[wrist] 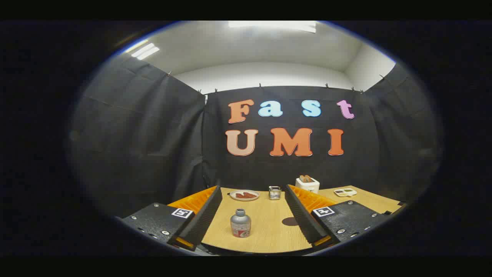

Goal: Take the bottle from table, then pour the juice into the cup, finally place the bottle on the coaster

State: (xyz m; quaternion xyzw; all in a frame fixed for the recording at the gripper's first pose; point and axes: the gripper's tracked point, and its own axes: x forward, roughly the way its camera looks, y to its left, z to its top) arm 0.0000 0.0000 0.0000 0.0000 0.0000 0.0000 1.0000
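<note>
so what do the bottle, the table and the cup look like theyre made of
Bottle: dull silver, probably metal or coated plastic, red label.
Table: pale wood or laminate, grain lines.
Cup: likely clear glass, glinting, too small to confirm.
Gripper: open, bottle between its fingers, untouched.

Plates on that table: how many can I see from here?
2. A round plate with reddish food lies beyond the bottle, left of the cup. A small tray-like plate sits right of the toaster. The open tongs may hide others.
</note>
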